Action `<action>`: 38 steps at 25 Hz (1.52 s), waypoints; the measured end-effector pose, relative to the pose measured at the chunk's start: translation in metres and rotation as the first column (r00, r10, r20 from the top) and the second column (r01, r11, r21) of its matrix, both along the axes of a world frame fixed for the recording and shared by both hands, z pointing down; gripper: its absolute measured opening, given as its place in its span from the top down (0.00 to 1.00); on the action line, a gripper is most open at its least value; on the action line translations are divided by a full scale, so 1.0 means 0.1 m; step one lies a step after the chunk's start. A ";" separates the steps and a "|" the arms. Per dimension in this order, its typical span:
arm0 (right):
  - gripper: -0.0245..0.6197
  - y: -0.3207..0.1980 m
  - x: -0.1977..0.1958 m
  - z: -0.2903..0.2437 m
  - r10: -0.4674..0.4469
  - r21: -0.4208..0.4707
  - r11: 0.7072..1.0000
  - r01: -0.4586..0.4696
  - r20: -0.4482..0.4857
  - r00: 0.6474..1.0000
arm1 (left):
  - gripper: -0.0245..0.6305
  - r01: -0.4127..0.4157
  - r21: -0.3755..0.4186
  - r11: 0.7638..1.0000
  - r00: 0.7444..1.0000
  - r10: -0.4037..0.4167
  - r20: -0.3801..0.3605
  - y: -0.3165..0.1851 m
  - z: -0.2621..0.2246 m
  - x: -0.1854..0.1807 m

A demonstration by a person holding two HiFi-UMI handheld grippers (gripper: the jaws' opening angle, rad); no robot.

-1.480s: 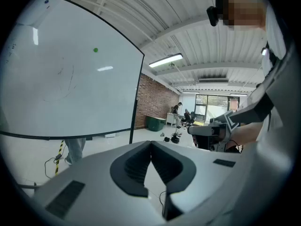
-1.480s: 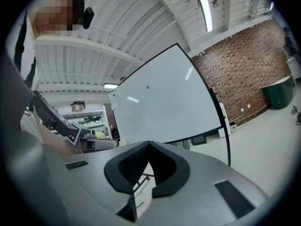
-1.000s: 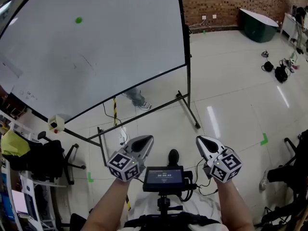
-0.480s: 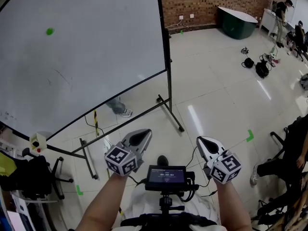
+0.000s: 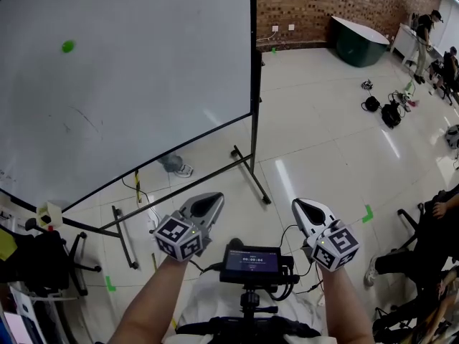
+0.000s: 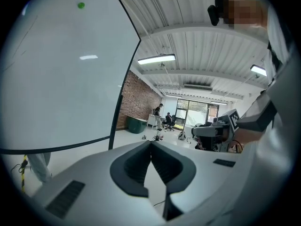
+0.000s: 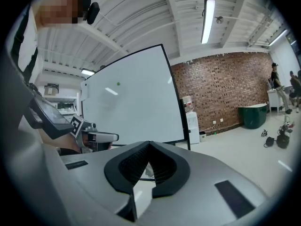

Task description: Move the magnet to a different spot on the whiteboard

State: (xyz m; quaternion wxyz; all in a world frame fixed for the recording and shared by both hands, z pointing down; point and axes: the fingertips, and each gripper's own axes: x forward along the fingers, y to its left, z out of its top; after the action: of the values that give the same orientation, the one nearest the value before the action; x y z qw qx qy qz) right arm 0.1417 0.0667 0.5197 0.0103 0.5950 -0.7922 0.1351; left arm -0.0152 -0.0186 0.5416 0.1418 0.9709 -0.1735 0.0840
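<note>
At eleven o'clock, high on the whiteboard [image 5: 158, 63], the green magnet [image 5: 67, 46] sits well apart from my left tool [image 5: 206, 201] and right tool [image 5: 304, 209]. Both are clenched, grasping nothing, low at six o'clock.

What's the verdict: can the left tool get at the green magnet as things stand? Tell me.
Probably not yet. The left tool is held low by the body, shut and empty, while the green magnet sits high on the whiteboard, beyond it. Nothing blocks the way.
</note>
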 end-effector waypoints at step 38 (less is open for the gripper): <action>0.92 -1.94 0.09 -0.07 -0.040 -0.013 0.999 0.040 -0.006 0.999 | 0.92 -0.002 0.032 0.999 1.000 0.003 -0.017 -1.72 -0.11 0.17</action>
State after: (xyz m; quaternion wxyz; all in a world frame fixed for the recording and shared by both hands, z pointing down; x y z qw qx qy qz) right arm 0.1508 -0.1276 0.5132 0.0192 0.5793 -0.8031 0.1383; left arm 0.0014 -0.1904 0.5303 0.1276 0.9740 -0.1724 0.0733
